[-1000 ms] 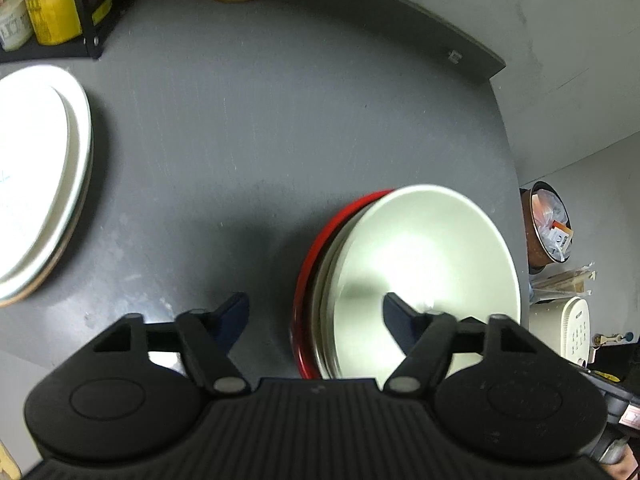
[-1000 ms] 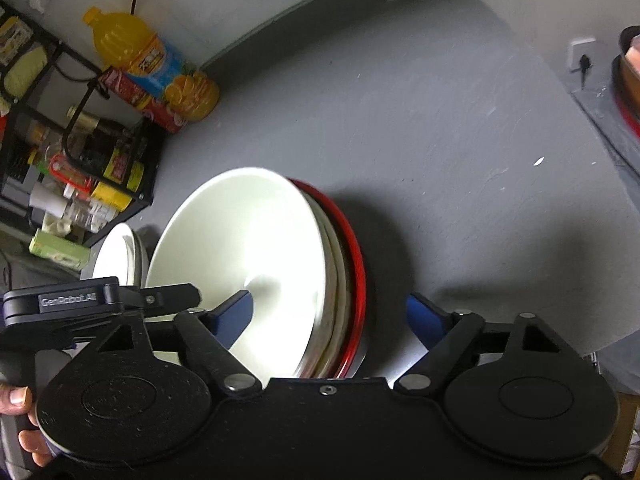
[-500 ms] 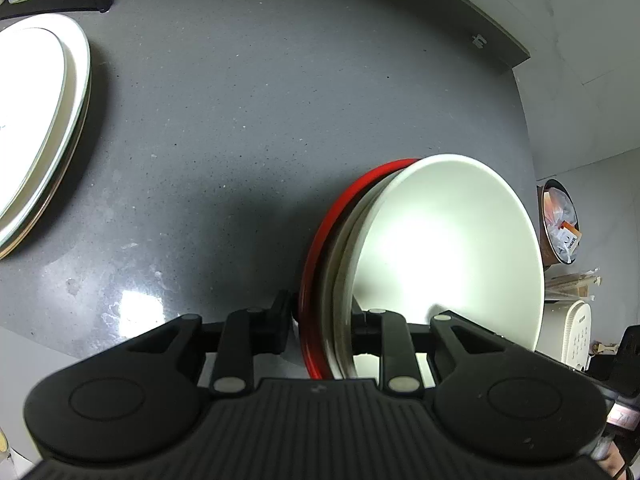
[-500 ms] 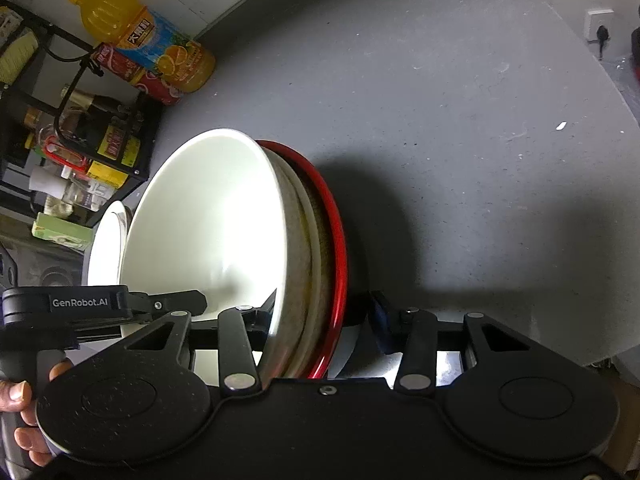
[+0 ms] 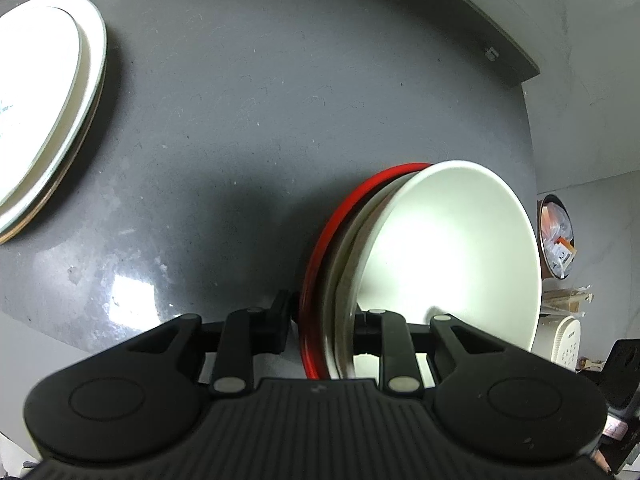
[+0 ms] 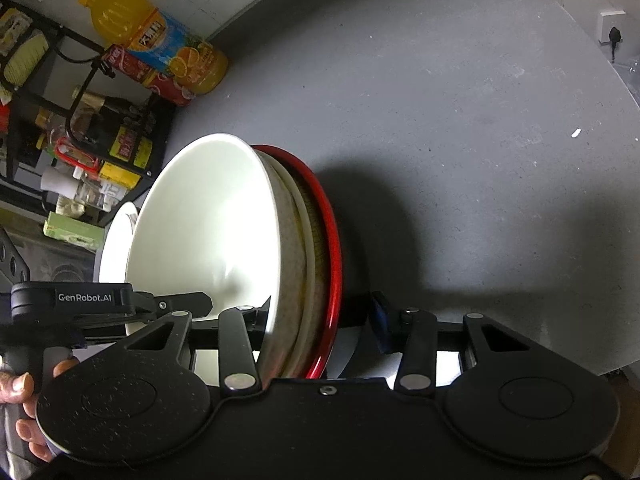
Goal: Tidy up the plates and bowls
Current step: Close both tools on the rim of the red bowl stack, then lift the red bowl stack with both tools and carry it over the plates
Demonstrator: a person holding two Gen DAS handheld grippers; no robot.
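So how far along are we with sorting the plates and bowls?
Done: a pile of white plates lies flat on the grey counter. In hand: the left gripper and right gripper both straddle the rim of a nested stack, white bowl on top, red dish at the bottom. Left: setting that stack in its final spot, which these views don't show.

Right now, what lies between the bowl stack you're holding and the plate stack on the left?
Only bare grey countertop. The left wrist view shows nothing standing between the bowl stack, gripped by the left gripper, and the plate stack.
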